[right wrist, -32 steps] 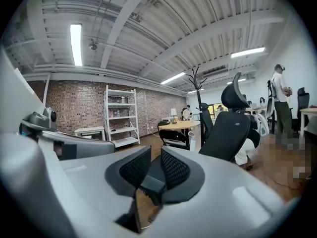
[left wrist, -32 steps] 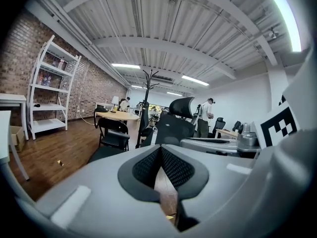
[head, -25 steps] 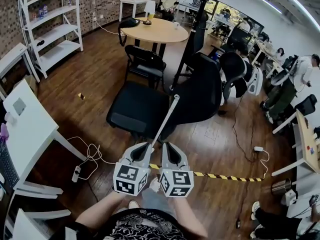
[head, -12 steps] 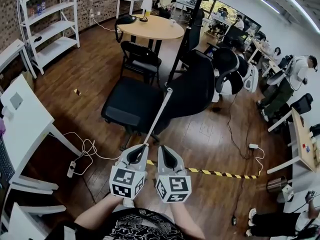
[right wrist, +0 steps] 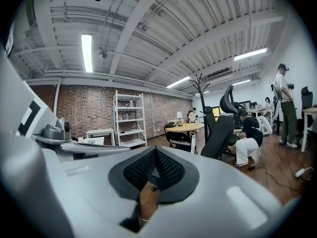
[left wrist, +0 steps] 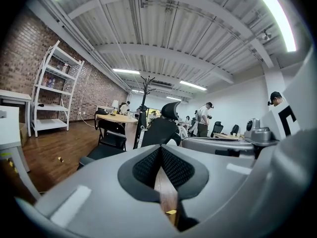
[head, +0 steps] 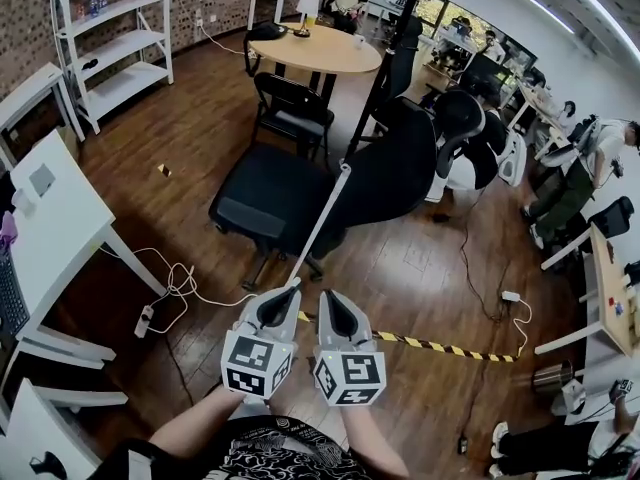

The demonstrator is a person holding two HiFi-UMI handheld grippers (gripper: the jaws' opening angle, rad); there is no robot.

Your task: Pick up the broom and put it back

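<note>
The broom shows only as a thin white handle [head: 322, 223]. It slants up from just past my left gripper's tip to the black office chair [head: 268, 206], and its lower end is hidden behind the gripper. In the left gripper view the handle [left wrist: 139, 134] stands ahead by the chair, and in the right gripper view the handle [right wrist: 192, 142] is also ahead. My left gripper [head: 291, 290] and right gripper [head: 327, 294] are held side by side, low in the head view, both pointing at the chair. Both are shut with nothing between the jaws, short of the handle.
A high-backed black chair [head: 392, 173] stands behind the handle, with a coat rack [head: 385, 63] and a round wooden table [head: 322, 50] beyond. A white desk [head: 50, 230] is at the left, with cables and a power strip [head: 145, 320] on the floor. Yellow-black tape [head: 445, 349] crosses the floor at the right.
The whole view has shifted a little as the person moved across the floor. Both grippers stay side by side and shut, and the handle keeps its place by the chair.
</note>
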